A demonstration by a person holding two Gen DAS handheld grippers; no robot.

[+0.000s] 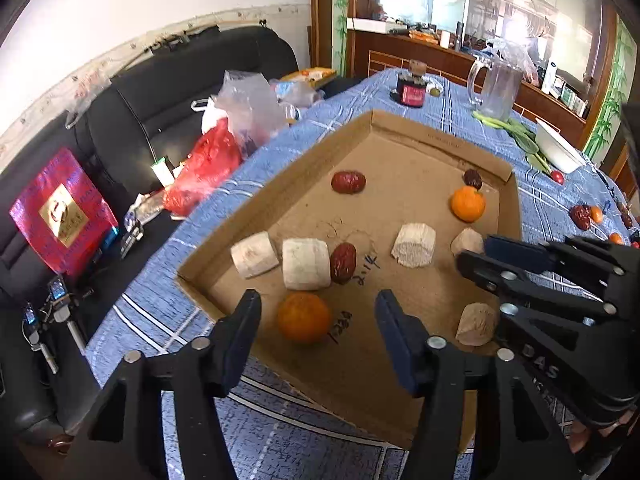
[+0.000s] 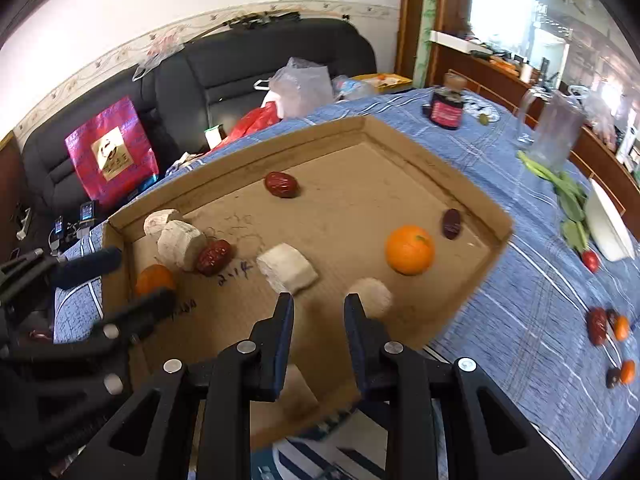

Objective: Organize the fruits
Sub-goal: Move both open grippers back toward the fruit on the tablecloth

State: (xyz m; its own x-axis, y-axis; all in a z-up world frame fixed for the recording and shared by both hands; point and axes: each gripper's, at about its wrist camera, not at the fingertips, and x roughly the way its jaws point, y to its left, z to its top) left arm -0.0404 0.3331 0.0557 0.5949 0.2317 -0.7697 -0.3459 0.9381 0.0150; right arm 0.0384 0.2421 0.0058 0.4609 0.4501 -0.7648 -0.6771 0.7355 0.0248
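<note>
A shallow cardboard tray point(image 1: 400, 128) lies on the blue checked tablecloth. It holds two oranges, three red dates and several pale cut chunks. My left gripper point(image 1: 316, 316) is open at the tray's near edge. The near orange point(image 1: 304, 318) rests on the cardboard between its fingers, and neither pad touches it. My right gripper point(image 2: 319, 304) hovers over the tray's right part with its jaws a little apart and nothing between them. A pale chunk point(image 2: 370, 296) sits just beside its right finger. The second orange point(image 2: 410, 250) lies farther off, near a dark date point(image 2: 451, 224).
Loose dates and small oranges point(image 2: 621, 328) lie on the cloth right of the tray. Further back stand a glass pitcher point(image 1: 498, 88), a dark jar point(image 1: 412, 88), leafy greens and a white bowl point(image 1: 558, 152). A black sofa point(image 1: 180, 80) with plastic bags runs along the table's left edge.
</note>
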